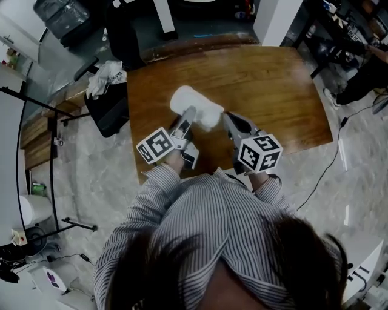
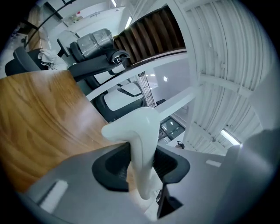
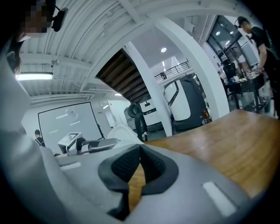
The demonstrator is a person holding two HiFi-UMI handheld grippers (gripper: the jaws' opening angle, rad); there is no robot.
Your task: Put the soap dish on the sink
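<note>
The white soap dish [image 1: 195,107] hangs above the brown wooden table [image 1: 273,91], held by its near edge in my left gripper [image 1: 188,121]. In the left gripper view the dish [image 2: 138,135] stands on edge between the black pads [image 2: 109,168], which press on both its sides. My right gripper [image 1: 230,121] is just right of the dish and apart from it. Its pads [image 3: 120,168] meet at the tips with nothing between them. The right gripper view shows the dish [image 3: 121,131] and the left gripper [image 3: 94,145] to its left.
A black chair [image 1: 109,106] with a white cloth [image 1: 106,75] on it stands at the table's left edge. A person [image 1: 364,66] is at the far right. A cable [image 1: 327,169] runs over the floor to the right. A white pillar [image 1: 276,18] rises behind the table.
</note>
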